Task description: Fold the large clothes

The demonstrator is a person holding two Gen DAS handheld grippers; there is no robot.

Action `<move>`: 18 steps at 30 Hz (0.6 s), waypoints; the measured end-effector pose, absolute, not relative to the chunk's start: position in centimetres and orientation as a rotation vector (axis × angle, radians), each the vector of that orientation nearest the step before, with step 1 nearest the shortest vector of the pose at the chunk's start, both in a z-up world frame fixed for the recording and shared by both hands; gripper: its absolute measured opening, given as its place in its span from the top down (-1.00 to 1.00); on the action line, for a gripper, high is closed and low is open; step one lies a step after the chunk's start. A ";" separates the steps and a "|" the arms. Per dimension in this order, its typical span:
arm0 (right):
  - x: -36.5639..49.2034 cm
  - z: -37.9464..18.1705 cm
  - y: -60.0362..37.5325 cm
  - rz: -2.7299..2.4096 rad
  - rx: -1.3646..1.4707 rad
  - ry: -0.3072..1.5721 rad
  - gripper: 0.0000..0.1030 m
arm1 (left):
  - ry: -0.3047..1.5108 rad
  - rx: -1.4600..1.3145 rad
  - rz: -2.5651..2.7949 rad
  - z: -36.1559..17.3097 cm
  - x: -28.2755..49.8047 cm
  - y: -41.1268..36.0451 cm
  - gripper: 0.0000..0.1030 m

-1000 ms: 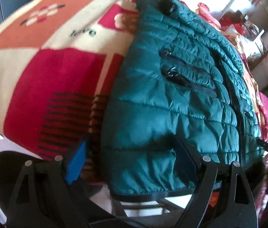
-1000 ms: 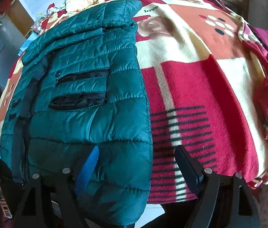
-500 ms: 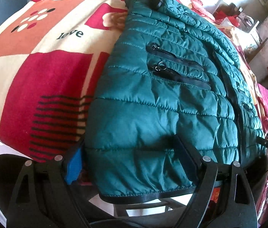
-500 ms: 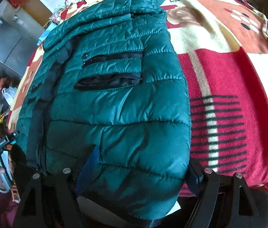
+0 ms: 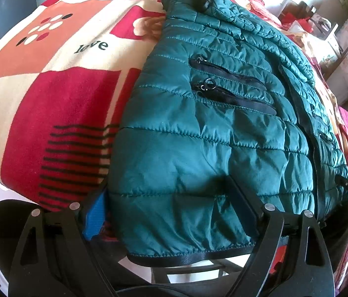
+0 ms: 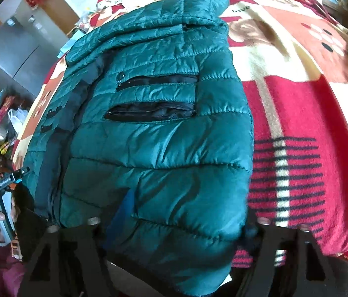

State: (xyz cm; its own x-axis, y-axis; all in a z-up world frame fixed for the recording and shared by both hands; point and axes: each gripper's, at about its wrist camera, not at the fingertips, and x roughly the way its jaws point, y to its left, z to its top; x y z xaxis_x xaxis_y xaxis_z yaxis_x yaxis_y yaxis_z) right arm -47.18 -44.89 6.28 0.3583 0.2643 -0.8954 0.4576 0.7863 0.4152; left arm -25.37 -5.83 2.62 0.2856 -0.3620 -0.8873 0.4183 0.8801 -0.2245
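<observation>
A dark green quilted puffer jacket [image 5: 218, 128] lies front up on a red, cream and orange blanket [image 5: 57, 79], with two black zip pockets on each side. Its hem hangs over the near edge. My left gripper [image 5: 169, 210] is open, its jaws straddling the hem's left corner. In the right wrist view the jacket [image 6: 154, 143] fills the middle. My right gripper [image 6: 184, 220] is open, its jaws straddling the hem's right corner, the right finger half hidden by fabric.
The blanket [image 6: 310, 113] covers the whole bed. Cluttered shelves and boxes [image 5: 322, 27] stand beyond its far right side. A grey cabinet [image 6: 13, 57] and floor clutter are on the left in the right wrist view, where the other hand-held gripper [image 6: 1, 188] also shows.
Both grippers have moved inward over the jacket's hem: the left one rightward, the right one leftward. The jacket now fills the gap between each pair of jaws. Both stay open.
</observation>
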 end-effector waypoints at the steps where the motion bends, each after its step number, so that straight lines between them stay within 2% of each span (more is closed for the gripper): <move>1: -47.1 6.3 -44.8 -0.133 0.689 1.222 0.00 | 1.170 0.054 -0.524 2.6 -25.4 -5.8 -0.71; 2: -47.1 6.5 -44.8 -0.126 0.677 1.216 0.06 | 1.170 0.050 -0.524 2.6 -25.4 -5.7 -0.70; 4: -47.1 6.7 -44.7 -0.120 0.655 1.208 0.26 | 1.157 0.043 -0.527 2.8 -25.6 -5.7 -0.46; 6: -47.1 7.1 -44.7 -0.121 0.636 1.196 0.45 | 1.141 0.051 -0.525 3.1 -25.8 -5.6 0.08; 9: -46.9 8.1 -45.2 -0.112 0.648 1.157 0.59 | 1.120 0.066 -0.547 4.1 -26.0 -5.6 0.49; 11: -46.7 8.9 -45.6 -0.099 0.665 1.129 0.63 | 1.103 0.068 -0.562 5.1 -25.9 -5.7 0.66; 18: -45.0 12.8 -48.3 -0.051 0.758 0.977 0.65 | 1.014 -0.019 -0.616 9.9 -24.4 -5.4 0.72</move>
